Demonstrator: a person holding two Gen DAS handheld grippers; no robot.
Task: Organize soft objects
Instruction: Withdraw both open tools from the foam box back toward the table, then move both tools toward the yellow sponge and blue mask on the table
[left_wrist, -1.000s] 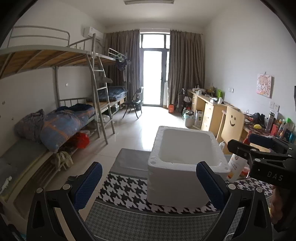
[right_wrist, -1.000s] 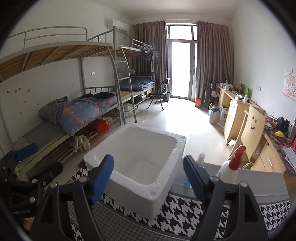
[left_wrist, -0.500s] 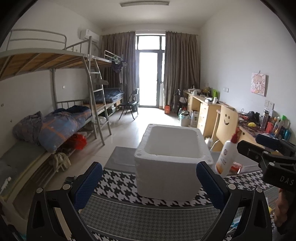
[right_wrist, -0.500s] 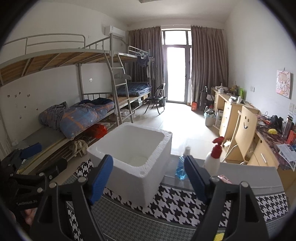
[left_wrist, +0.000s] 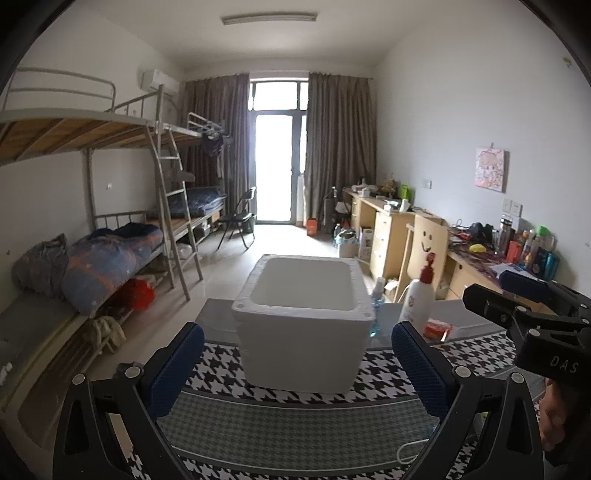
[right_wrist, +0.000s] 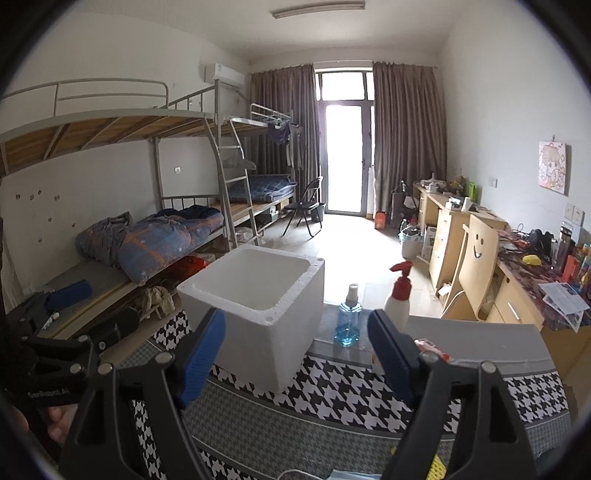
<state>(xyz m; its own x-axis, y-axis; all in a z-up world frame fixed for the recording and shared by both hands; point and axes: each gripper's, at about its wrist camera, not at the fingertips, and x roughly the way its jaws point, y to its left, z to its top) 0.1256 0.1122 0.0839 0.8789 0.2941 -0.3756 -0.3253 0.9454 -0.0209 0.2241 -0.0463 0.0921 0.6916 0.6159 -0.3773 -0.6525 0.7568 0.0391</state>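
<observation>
A white foam box (left_wrist: 303, 321) stands open and empty on the houndstooth cloth of the table (left_wrist: 295, 435); it also shows in the right wrist view (right_wrist: 255, 314). My left gripper (left_wrist: 295, 365) is open and empty, held back from the box's near side. My right gripper (right_wrist: 297, 350) is open and empty, near the box's right front corner. Each gripper shows in the other's view: the right gripper (left_wrist: 532, 321) and the left gripper (right_wrist: 55, 339). No soft object shows clearly; a yellow thing (right_wrist: 436, 467) peeks in at the bottom edge.
A white pump bottle with a red top (right_wrist: 399, 299) and a blue spray bottle (right_wrist: 349, 319) stand right of the box, by a red packet (left_wrist: 437, 329). Bunk beds (left_wrist: 110, 243) line the left wall, desks (left_wrist: 399, 236) the right.
Both grippers have pulled back and up from the box. It looks smaller and farther now, and the bottles and more of the table have come into view.
</observation>
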